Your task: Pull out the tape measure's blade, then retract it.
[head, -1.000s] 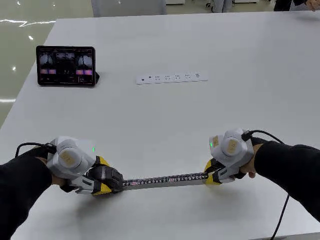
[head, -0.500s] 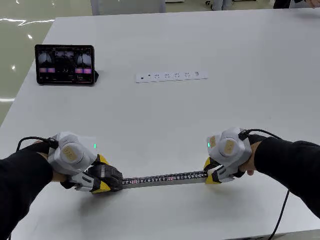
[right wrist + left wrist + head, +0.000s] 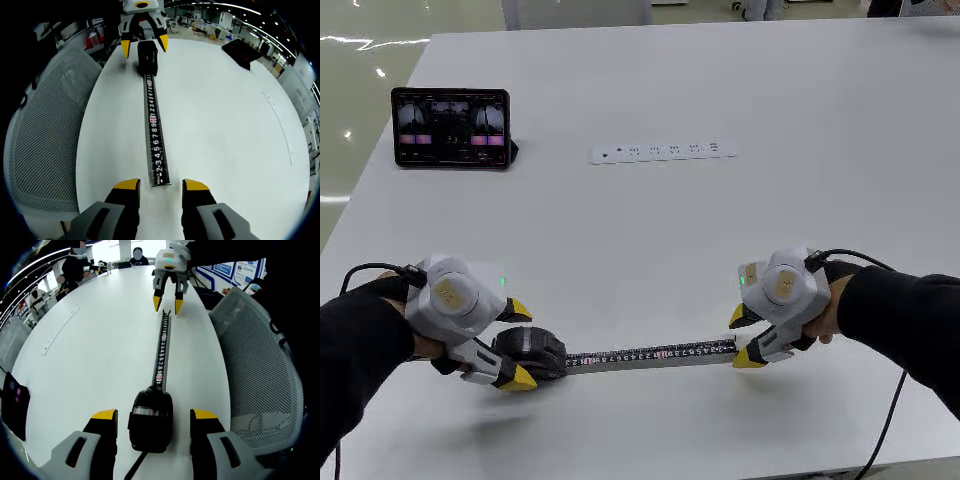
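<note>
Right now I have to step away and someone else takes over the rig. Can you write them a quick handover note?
Left gripper: open, jaws on either side of the tape measure case, with a gap on both sides.
Right gripper: open, jaws straddling the blade tip without touching it.
Things: the case and the blade lie flat on the white table, with the blade stretched between the two grippers.
Done: the blade is pulled out.
Left: retract the blade. You will probably need to grip the case again first and guide the tip back.
</note>
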`<act>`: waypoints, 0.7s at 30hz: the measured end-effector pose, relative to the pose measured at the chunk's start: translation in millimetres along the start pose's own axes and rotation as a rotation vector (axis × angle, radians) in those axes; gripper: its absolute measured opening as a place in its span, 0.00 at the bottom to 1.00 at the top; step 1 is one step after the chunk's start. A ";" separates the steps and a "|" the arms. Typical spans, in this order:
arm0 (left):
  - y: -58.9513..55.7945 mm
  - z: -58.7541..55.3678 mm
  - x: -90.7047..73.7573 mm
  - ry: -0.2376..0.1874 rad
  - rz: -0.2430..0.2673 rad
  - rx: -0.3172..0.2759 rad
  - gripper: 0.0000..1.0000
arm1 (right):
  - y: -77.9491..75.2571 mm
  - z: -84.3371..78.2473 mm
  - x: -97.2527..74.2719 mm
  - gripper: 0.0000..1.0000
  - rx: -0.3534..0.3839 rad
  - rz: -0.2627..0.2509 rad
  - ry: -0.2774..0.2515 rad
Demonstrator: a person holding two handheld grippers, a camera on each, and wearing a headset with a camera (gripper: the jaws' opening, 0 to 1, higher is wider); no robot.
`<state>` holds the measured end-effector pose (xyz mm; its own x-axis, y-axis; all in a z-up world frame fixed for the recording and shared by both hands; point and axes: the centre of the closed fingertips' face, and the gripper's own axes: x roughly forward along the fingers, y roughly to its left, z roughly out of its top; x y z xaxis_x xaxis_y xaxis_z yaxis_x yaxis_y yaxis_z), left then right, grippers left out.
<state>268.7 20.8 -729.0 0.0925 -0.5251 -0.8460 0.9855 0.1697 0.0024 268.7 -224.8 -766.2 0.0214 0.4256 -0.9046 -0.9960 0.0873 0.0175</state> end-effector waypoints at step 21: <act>-6.3 4.3 -8.5 -0.048 0.008 -0.075 0.90 | 7.9 -9.4 -8.2 0.63 0.031 -0.005 0.008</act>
<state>262.3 20.6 -719.5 0.1089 -0.5629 -0.8194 0.9713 0.2354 -0.0326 259.8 -236.0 -762.7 0.0254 0.4176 -0.9083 -0.9927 0.1176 0.0263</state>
